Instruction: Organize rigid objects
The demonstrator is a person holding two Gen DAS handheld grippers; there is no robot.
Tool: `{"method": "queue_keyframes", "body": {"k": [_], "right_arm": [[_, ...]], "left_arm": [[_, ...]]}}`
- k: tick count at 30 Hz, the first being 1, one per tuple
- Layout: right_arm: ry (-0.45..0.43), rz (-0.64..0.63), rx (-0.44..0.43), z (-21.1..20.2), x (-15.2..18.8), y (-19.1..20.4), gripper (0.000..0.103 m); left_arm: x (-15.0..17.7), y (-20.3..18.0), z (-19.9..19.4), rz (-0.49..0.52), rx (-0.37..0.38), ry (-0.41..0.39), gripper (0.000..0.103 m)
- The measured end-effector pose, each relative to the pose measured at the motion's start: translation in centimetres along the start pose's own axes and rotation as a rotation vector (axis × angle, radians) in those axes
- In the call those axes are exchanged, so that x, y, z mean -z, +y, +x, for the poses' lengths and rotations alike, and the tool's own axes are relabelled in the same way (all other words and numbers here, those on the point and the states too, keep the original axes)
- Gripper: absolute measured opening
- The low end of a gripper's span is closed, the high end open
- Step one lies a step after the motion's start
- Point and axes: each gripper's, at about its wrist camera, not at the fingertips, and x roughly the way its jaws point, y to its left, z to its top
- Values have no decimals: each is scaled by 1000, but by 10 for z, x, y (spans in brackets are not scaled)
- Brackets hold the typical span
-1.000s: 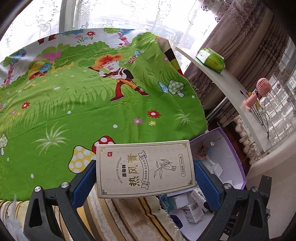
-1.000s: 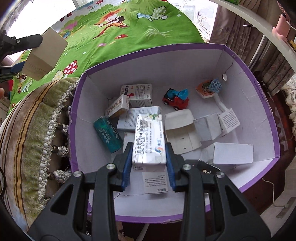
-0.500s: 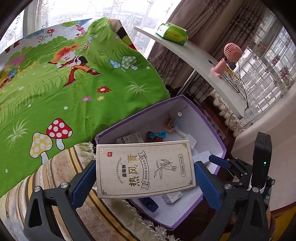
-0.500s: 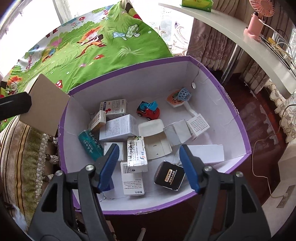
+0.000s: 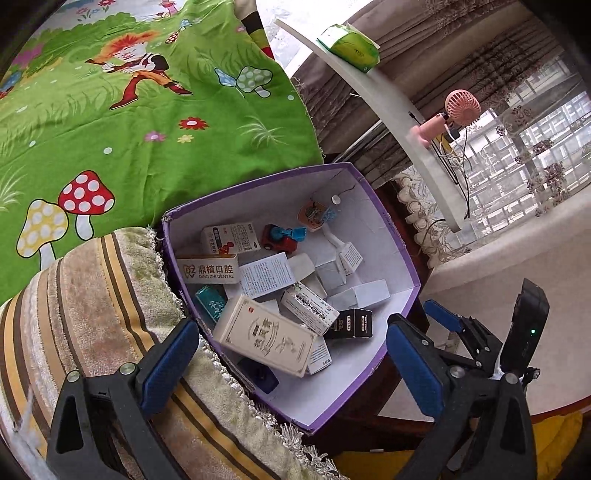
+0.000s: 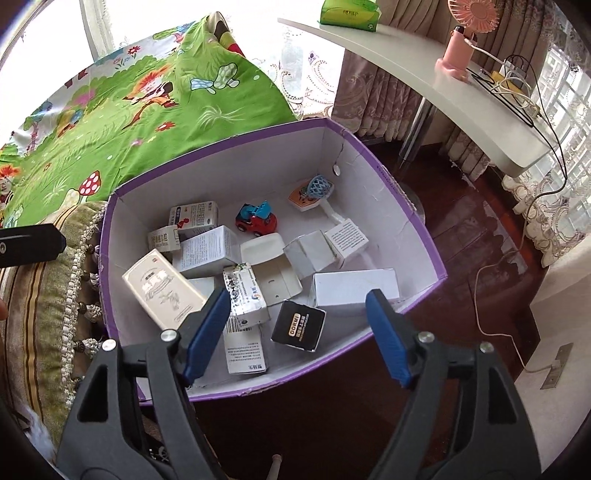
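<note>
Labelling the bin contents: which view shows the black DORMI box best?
Right wrist. The black DORMI box lies face up in the purple bin, unobstructed, with its lettering readable. The left wrist view shows the same box smaller and edge-on, partly behind a white carton, its lettering unreadable.

We find ourselves in a home, most likely a bedroom or sitting room. Beyond the jaws and to their left lies a green cartoon-print sheet [image 5: 140, 122] with mushrooms; a striped, fringed cushion [image 5: 92, 314] sits beside the left jaw. Ahead and to the right we note patterned curtains [image 6: 373, 92], a white curved desk [image 6: 424, 59] bearing a pink desk fan [image 6: 463, 33] and a green tissue pack [image 5: 351, 48], and dark wood flooring [image 6: 472, 221].
</note>
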Motion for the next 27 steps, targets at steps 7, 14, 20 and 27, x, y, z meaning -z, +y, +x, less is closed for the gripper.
{"method": "queue_keyframes", "body": {"k": [7, 14, 20, 27], "right_arm": [[-30, 32, 84, -31, 19, -2, 79], [-46, 86, 83, -45, 34, -5, 79], [-77, 109, 90, -48, 30, -6, 79], [-58, 92, 64, -42, 30, 1, 79]], "left_arm": [[20, 4, -19, -8, -6, -55, 102], [27, -5, -13, 39, -73, -35, 103], [28, -6, -9, 69, -84, -27, 103], [29, -7, -5, 87, -109, -28, 103]]}}
